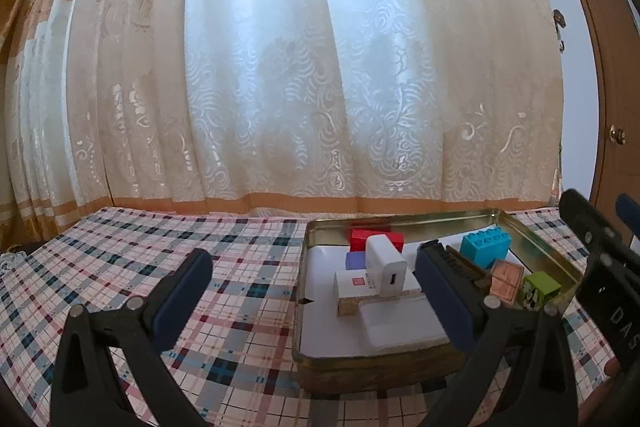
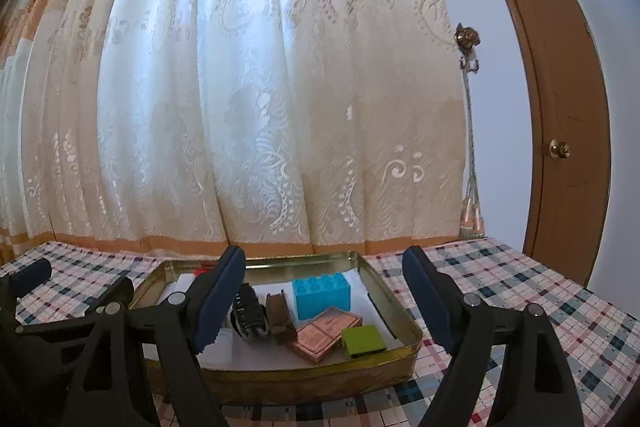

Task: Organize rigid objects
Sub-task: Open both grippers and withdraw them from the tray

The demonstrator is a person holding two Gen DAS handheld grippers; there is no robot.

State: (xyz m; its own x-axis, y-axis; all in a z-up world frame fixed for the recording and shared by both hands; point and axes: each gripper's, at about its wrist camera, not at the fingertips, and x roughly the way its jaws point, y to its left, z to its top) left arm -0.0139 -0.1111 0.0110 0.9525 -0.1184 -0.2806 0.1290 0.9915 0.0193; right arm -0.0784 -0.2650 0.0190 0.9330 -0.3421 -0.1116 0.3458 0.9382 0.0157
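Nearest the lens, the left gripper (image 1: 312, 291) is held with its blue-padded jaws spread wide and nothing between them, poised low over the near-left corner of the tin (image 1: 360, 359). The right gripper (image 2: 324, 291) is likewise held wide apart and empty, straddling the tin's near rim; both seem parked above the tin because its contents look already gathered.

The tin is seen as a shallow, rounded-corner tray of dull gold metal, lined with white paper, set on a checked tablecloth (image 1: 160, 267). Inside it, the rigid objects are packed close. At the tin's near right, a lime-green cube (image 2: 364, 341) is laid beside a flat copper-pink box (image 2: 326, 333). Towards the tin's middle, a smooth white charger (image 1: 388, 267) is perched on a white box (image 1: 354, 287). Farther back, a studded blue brick (image 2: 322, 293) is stood by the right wall, and a glossy red brick (image 1: 376, 239) by the far wall. Beyond the tin, a pale patterned curtain (image 1: 320, 67) is hung in soft folds.
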